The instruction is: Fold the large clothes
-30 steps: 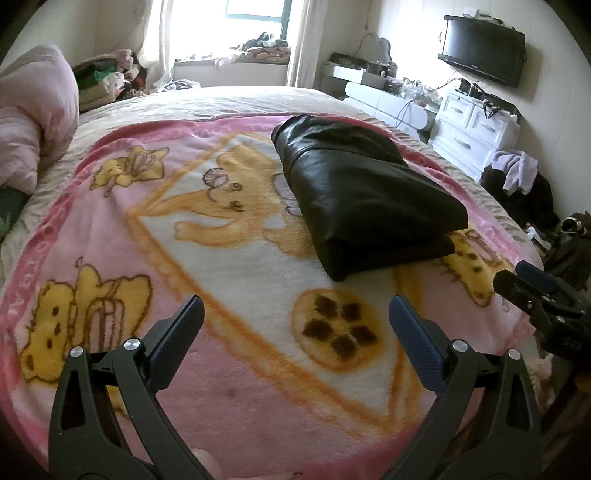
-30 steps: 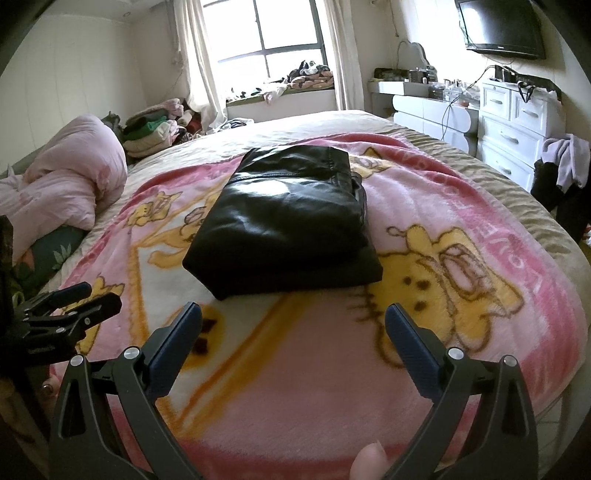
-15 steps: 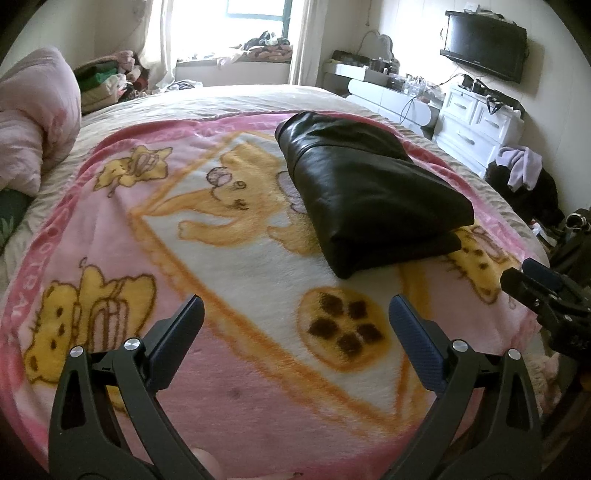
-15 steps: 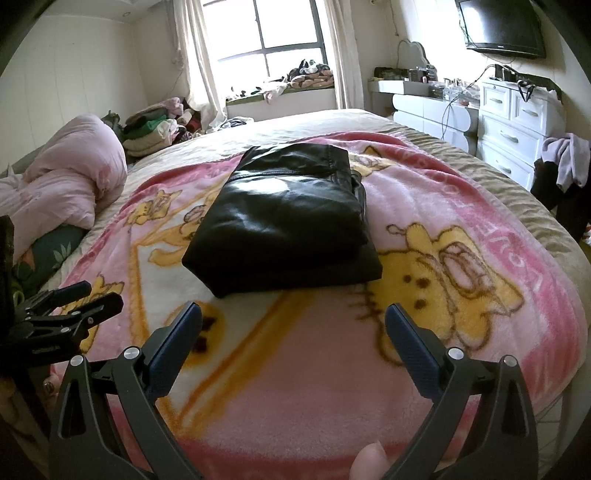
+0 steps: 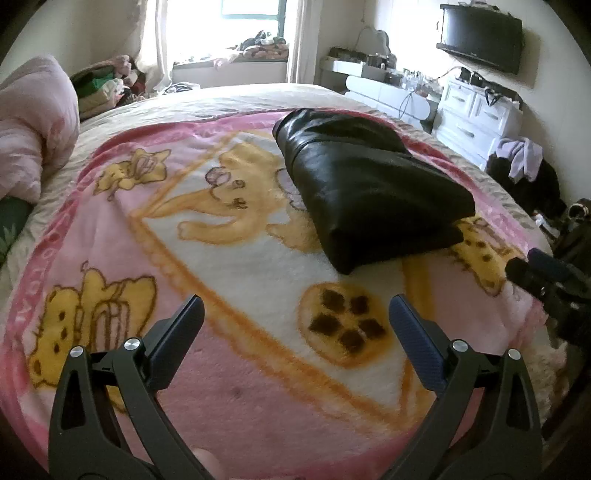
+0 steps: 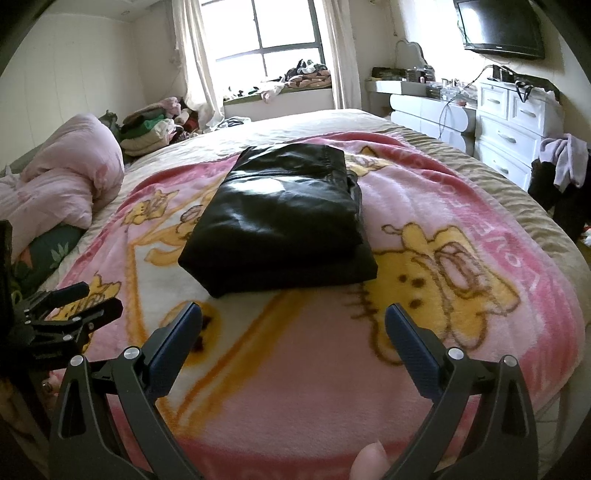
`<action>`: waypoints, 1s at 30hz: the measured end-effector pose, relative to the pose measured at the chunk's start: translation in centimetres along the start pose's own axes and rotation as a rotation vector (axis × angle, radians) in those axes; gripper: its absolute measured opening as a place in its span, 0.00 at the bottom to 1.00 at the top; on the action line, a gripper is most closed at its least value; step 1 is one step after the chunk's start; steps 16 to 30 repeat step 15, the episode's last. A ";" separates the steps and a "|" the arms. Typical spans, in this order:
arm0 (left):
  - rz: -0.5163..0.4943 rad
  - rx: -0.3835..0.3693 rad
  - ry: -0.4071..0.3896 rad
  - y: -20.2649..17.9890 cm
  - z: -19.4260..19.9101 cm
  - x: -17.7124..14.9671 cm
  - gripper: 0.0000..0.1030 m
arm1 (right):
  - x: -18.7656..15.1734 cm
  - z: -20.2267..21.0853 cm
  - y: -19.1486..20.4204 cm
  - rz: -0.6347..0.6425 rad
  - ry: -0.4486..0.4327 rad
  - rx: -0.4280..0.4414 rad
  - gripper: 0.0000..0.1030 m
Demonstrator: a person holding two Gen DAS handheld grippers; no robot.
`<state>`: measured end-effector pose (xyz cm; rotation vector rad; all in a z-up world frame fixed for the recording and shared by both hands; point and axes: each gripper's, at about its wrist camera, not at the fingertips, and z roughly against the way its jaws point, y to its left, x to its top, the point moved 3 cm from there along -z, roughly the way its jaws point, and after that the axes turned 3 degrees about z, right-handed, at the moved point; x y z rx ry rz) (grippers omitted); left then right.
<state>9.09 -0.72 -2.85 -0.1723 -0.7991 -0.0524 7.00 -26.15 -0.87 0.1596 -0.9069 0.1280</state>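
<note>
A black leather-like garment [image 5: 369,188] lies folded into a thick rectangle on the pink cartoon blanket [image 5: 229,266]; it also shows in the right wrist view [image 6: 280,218]. My left gripper [image 5: 295,314] is open and empty, held above the blanket short of the garment's near left corner. My right gripper [image 6: 293,317] is open and empty, just in front of the garment's near edge. Each gripper shows at the edge of the other's view: the right one [image 5: 543,277] and the left one [image 6: 70,310].
A pink duvet [image 6: 62,177] is bunched at the bed's left side. Stacked clothes [image 6: 151,129] sit near the window. A white dresser [image 6: 513,125] with a TV [image 6: 502,29] above stands to the right, clothes [image 6: 561,162] draped beside it.
Both grippers have drifted slightly; the garment sits a little farther right and higher in the left view. Both stay open and the garment has not moved.
</note>
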 end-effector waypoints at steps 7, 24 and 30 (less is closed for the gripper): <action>0.037 -0.026 0.019 1.9 -0.2 -0.1 0.91 | -0.1 1.7 -4.0 -0.091 -0.027 -0.069 0.96; 0.174 0.169 0.075 13.0 -0.2 2.2 0.91 | -3.7 7.8 -25.7 -0.432 -0.054 -0.510 0.96; 0.174 0.169 0.075 13.0 -0.2 2.2 0.91 | -3.7 7.8 -25.7 -0.432 -0.054 -0.510 0.96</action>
